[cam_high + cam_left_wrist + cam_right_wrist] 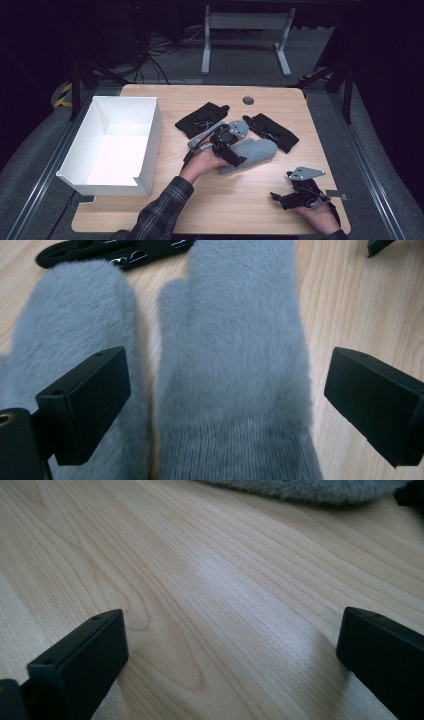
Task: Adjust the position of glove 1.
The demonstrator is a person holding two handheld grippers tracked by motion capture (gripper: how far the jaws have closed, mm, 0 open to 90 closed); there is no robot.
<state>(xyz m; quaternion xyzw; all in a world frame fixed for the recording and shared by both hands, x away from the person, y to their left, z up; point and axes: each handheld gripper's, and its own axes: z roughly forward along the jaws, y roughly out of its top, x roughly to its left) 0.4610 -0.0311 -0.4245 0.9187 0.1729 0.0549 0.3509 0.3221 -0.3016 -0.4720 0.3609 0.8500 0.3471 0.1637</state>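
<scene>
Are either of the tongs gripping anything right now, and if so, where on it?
Nothing is held. The left tongs stand open astride the cuff end of a grey mitten, jaws not closed. The right tongs are open over bare table.

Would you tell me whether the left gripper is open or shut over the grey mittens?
Open: the left gripper has its jaws spread wide, straddling one grey mitten without pinching it.

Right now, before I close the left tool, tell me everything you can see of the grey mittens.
The grey mittens are a fluffy, plush-looking pair with ribbed knit cuffs, lying flat side by side on the wooden table, cuffs toward the left tool. That tool is open; in its own view one jaw sits over the near mitten and the other past the far mitten's outer edge. A black glove lies just beyond their tips. Whether anything presses the fur, I cannot tell.
</scene>
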